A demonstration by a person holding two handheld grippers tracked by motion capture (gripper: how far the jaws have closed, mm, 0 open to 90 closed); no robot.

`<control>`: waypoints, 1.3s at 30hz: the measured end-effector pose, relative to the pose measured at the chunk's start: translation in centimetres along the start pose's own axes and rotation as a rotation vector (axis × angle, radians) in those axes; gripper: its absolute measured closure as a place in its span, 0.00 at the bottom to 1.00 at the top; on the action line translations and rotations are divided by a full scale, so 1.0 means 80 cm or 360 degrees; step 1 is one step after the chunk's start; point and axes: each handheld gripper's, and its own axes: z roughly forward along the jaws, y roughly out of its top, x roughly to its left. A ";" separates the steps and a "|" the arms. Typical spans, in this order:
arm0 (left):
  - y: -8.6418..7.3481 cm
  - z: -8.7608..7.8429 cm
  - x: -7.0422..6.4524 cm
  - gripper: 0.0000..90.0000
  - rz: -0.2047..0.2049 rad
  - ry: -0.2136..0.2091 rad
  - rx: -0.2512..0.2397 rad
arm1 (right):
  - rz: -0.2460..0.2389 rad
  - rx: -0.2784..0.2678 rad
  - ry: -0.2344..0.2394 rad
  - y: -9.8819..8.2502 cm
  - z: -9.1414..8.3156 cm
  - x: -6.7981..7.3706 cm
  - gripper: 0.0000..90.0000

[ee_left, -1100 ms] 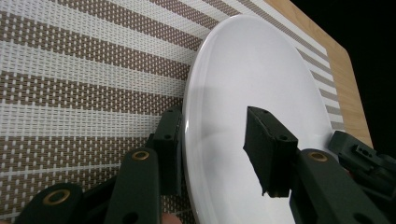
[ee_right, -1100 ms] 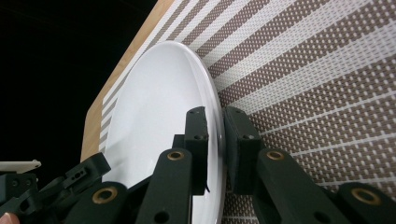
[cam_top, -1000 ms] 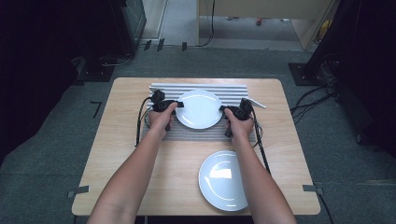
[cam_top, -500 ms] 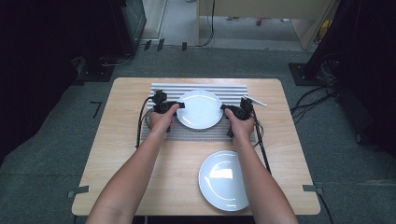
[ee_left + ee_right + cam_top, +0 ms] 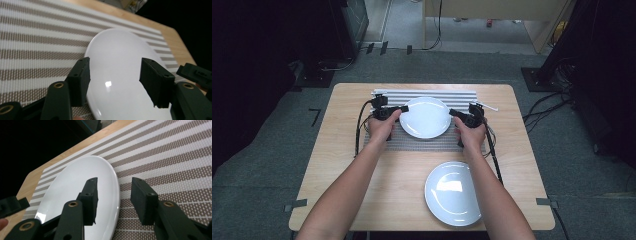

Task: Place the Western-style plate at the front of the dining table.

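Both jaws have just been opening: left gripper (image 5: 401, 111) and right gripper (image 5: 453, 113) stand unclamped around the plate (image 5: 426, 117) on the striped mat (image 5: 427, 144). Lifting carelessly could snag its rim.

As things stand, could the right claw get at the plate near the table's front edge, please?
Probably yes: the right claw is open beside the plate on the mat, and bare table lies between it and the front plate.
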 end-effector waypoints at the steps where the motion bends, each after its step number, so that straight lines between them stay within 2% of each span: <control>1: 0.000 -0.003 -0.001 0.44 0.0035 0.0003 -0.0021 | -0.0031 -0.0005 -0.0019 0.001 -0.003 0.002 0.58; 3: 0.000 -0.010 -0.003 0.43 0.0115 0.0012 -0.0056 | -0.0080 -0.0015 -0.0069 0.002 -0.009 0.008 0.55; 6: 0.000 -0.021 -0.005 0.41 0.0110 -0.0034 -0.0114 | -0.0160 0.0002 -0.0102 0.002 -0.016 0.015 0.53; 9: 0.000 -0.035 -0.008 0.40 0.0084 -0.0001 -0.0178 | -0.0199 0.0008 -0.0059 0.003 -0.025 0.020 0.48; 13: -0.004 -0.053 -0.010 0.41 0.0162 0.0016 -0.0226 | -0.0250 0.0008 0.0005 0.001 -0.040 0.025 0.44; 16: -0.009 -0.063 -0.011 0.37 0.0229 0.0039 -0.0187 | -0.0297 0.0041 -0.0018 0.000 -0.050 0.026 0.41; 19: -0.012 -0.072 -0.012 0.28 0.0263 0.0093 -0.0037 | -0.0325 0.0090 -0.0030 -0.001 -0.059 0.024 0.37; 20: -0.014 -0.076 -0.012 0.26 0.0277 0.0097 -0.0025 | -0.0352 0.0097 -0.0039 -0.002 -0.063 0.023 0.38; 23: -0.020 -0.087 -0.011 0.20 0.0322 0.0083 -0.0024 | -0.0370 0.0091 -0.0002 -0.004 -0.074 0.017 0.37; 26: -0.028 -0.097 -0.010 0.12 0.0366 -0.0005 -0.0022 | -0.0409 0.0117 -0.0013 -0.007 -0.083 0.015 0.37; 31: -0.038 -0.113 -0.016 0.12 0.0433 0.0006 -0.0009 | -0.0461 0.0115 -0.0022 -0.011 -0.097 0.011 0.37; 34: -0.043 -0.123 -0.018 0.12 0.0427 -0.0016 -0.0024 | -0.0469 0.0127 -0.0005 -0.015 -0.105 0.008 0.35; 39: -0.056 -0.137 -0.019 0.11 0.0450 -0.0037 -0.0028 | -0.0545 0.0127 0.0017 -0.021 -0.121 0.007 0.33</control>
